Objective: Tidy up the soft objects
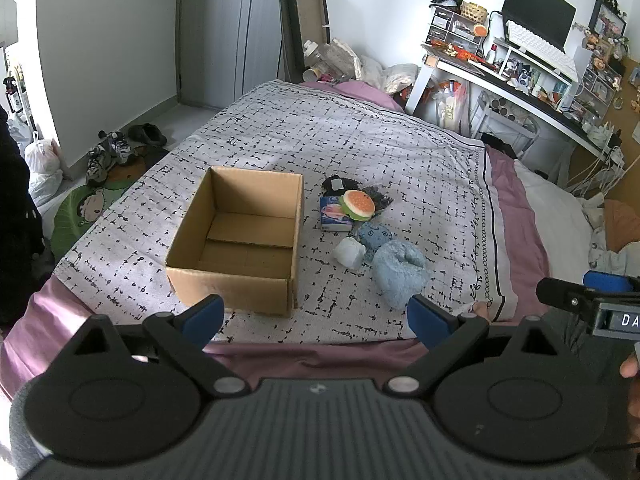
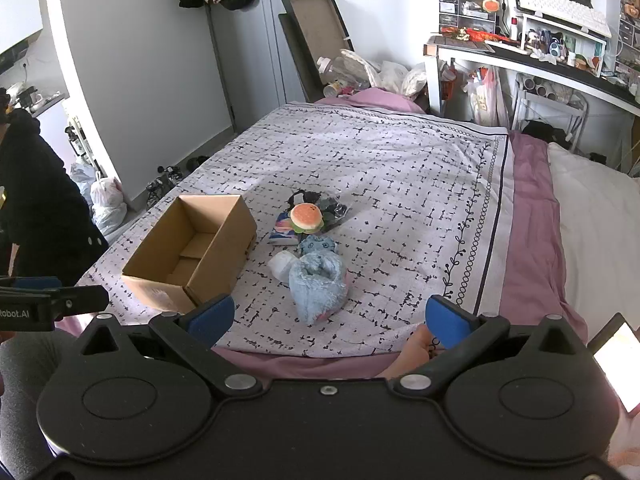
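An open, empty cardboard box (image 1: 240,236) sits on the patterned bedspread (image 1: 360,140); it also shows in the right wrist view (image 2: 192,252). To its right lies a pile of soft things: a fluffy light-blue slipper (image 1: 400,276) (image 2: 318,284), a white rolled item (image 1: 350,252) (image 2: 282,262), a blue plush (image 1: 374,234) (image 2: 318,246), a burger toy (image 1: 357,205) (image 2: 306,218) on a small packet (image 1: 334,216), and dark items (image 1: 336,184) behind. My left gripper (image 1: 316,318) is open and empty near the bed's front edge. My right gripper (image 2: 328,316) is open and empty, just short of the slipper.
A cluttered desk (image 1: 520,80) with monitor stands at the far right. Shoes (image 1: 116,148) and bags (image 1: 40,164) lie on the floor left of the bed. A white pillow (image 2: 592,208) lies to the right. A phone (image 2: 618,360) shows at the right edge.
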### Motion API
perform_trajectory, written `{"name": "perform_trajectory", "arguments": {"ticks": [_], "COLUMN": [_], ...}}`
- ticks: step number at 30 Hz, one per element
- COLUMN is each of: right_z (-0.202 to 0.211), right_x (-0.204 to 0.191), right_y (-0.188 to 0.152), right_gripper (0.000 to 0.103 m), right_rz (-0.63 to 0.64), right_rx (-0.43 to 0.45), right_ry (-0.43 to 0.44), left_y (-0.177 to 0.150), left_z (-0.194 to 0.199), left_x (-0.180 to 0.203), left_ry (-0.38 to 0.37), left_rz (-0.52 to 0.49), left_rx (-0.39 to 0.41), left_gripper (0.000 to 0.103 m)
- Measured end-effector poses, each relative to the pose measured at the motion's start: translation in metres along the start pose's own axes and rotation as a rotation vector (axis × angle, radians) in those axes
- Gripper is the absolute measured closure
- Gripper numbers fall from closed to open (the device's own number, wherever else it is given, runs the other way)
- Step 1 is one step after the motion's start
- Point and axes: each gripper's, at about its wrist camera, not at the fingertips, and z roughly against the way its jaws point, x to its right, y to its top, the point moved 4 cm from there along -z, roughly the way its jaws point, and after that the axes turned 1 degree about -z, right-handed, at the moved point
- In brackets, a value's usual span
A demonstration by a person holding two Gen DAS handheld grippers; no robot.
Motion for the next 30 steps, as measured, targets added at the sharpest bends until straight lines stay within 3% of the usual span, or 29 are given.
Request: {"name": "perform_trajectory", "arguments": {"ticks": [30], "right_z": [-0.0022], "right_x": [-0.0013], "right_y": [0.0036], "right_gripper": [0.000], "right_rz": [0.014], "right_rx": [-0.005], "right_ry": [0.000], "left_y": [0.0004], "left_z": [0.0012], "left_x": [-0.0008], "left_ry": [-0.003], "left_rz": [-0.028], "left_rx": [-0.008], "left_gripper": [0.006]}}
